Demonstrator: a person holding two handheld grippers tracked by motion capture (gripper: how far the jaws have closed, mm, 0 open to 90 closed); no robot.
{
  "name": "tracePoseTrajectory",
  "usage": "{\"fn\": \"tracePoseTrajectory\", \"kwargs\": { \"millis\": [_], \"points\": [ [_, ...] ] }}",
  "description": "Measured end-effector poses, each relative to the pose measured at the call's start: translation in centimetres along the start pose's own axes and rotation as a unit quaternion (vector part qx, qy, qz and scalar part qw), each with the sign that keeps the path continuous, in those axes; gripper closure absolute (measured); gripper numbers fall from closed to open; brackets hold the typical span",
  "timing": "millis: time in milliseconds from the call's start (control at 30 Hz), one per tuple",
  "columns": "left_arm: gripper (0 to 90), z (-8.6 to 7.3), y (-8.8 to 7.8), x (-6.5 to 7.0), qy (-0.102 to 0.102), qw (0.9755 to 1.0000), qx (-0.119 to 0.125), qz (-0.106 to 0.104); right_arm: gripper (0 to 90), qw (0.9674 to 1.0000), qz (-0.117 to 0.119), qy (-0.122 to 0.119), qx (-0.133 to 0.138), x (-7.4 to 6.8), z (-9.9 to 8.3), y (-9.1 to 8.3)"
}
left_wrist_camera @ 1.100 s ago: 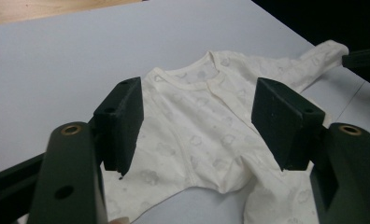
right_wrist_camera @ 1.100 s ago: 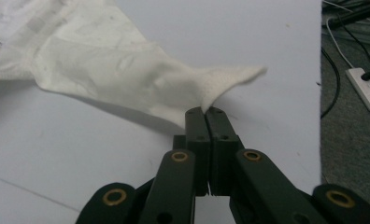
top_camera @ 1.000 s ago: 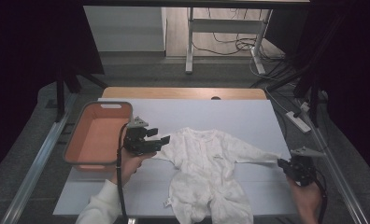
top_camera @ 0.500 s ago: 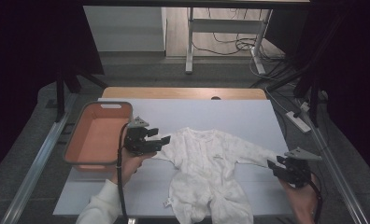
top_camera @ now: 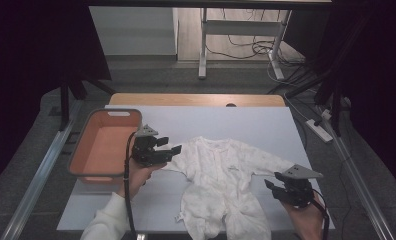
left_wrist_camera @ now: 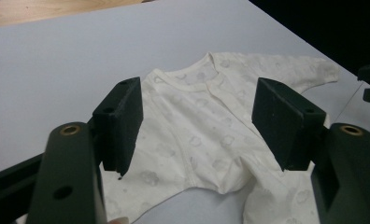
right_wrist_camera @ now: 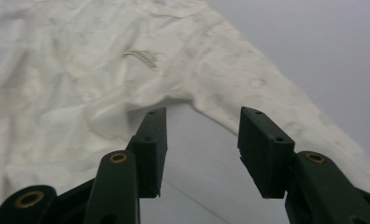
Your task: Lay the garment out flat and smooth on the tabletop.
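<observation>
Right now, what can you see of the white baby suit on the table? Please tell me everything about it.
The baby suit is cream white, of soft, slightly creased cloth with a faint printed pattern. It has a round neck, a front opening, long sleeves and legs. It lies flat, front up, on the table, both sleeves spread outward, the legs at the near edge. The left gripper stands open over one sleeve, and the right gripper is open beside the other sleeve, with no cloth between its jaws.

Overhead view, two close tongs-cameras, shared romper (top_camera: pixel 226 185)
</observation>
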State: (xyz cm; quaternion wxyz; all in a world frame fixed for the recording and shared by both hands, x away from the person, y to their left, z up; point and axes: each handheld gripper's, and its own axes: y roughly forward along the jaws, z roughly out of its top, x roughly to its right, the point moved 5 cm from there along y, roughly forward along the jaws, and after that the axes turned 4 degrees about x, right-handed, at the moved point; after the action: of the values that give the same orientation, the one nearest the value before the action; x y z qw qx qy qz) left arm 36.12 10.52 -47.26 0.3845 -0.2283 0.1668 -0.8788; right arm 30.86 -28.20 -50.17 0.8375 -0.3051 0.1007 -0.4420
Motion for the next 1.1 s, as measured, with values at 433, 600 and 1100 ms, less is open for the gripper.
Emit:
{"fn": "tracePoseTrajectory", "kwargs": {
  "millis": [433, 600, 1100],
  "points": [
    [33.9, 0.0, -0.1, -0.1, 0.001, 1.0000, 0.000, 0.000, 52.5, 0.9976, 0.066, -0.023, 0.003, -4.7, -0.1, -0.5],
    [33.9, 0.0, -0.2, 0.0, 0.002, 1.0000, 0.001, 0.000, 52.6, 0.9949, 0.092, -0.040, 0.014, -7.1, 0.5, -0.9],
    [33.8, -0.1, 0.0, -0.1, 0.001, 1.0000, -0.002, 0.002, 52.4, 0.9759, 0.189, -0.109, -0.006, -14.9, 0.3, 0.1]
  ]
}}
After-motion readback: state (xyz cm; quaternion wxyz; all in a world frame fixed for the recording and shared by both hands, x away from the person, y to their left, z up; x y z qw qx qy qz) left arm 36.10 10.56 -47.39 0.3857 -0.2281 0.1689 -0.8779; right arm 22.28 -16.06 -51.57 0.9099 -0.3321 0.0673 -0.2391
